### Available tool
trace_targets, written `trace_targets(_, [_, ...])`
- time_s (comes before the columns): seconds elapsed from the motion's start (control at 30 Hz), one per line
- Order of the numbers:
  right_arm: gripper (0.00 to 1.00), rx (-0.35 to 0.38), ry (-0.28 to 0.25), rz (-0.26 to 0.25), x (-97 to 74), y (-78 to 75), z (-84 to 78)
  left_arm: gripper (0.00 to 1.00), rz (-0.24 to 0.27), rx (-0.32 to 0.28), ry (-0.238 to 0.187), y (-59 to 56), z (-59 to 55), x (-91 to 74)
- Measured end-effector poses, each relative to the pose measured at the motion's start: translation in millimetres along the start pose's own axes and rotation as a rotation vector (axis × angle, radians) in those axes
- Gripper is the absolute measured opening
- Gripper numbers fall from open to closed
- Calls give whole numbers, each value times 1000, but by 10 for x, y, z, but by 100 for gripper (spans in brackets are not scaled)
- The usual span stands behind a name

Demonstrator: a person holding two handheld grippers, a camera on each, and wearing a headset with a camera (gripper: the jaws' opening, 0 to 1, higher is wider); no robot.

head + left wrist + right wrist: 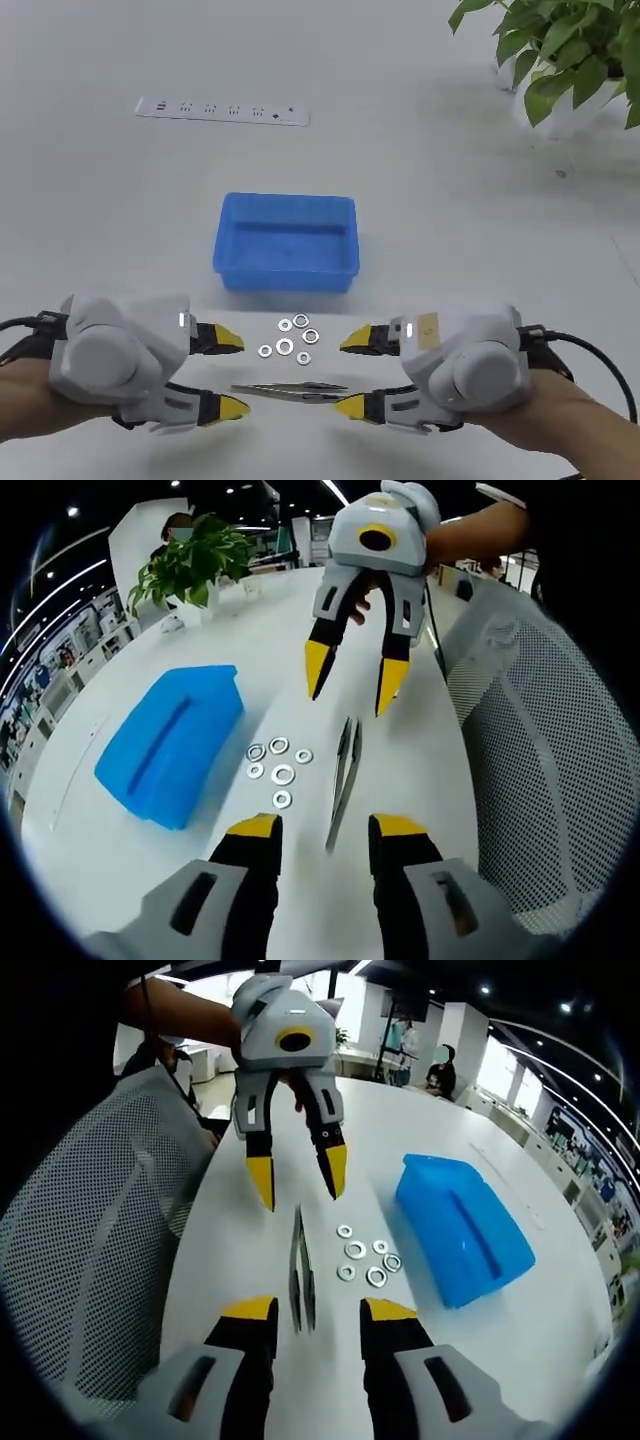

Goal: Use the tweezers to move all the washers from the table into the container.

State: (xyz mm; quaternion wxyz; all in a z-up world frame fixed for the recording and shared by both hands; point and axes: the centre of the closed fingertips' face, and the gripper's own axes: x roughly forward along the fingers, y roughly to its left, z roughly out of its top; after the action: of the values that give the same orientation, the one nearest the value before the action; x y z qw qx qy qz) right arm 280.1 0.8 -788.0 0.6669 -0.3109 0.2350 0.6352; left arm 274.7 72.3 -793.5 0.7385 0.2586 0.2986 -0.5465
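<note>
Tweezers (290, 391) lie on surface (430, 210) between left tool (232, 373) and right tool (348, 373), both released, empty; washers (285, 346) clustered just beside tweezers, near blue container (286, 277).

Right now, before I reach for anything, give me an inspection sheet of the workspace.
Surface: white table, evenly lit.
Job's things: six washers loose between the grippers, in front of the blue container, which looks empty; tweezers lying flat, nearest the person.
Clutter: power strip beyond the container.
Grippers: left gripper and right gripper open, empty, flanking the tweezers.
Cables: black cable trailing from the right gripper.
Surroundings: potted plant far right; mesh chair at the table's near edge.
</note>
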Motion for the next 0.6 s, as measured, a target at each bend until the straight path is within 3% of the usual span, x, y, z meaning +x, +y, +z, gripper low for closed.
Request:
trace_targets(0.37, [26,-21,44,86,180,100,-27,24,-25,10,42,-1,-69,59])
trace_targets(0.6, [20,-31,64,121,265,113,-38,19,-73,31,83,-15,-125,93])
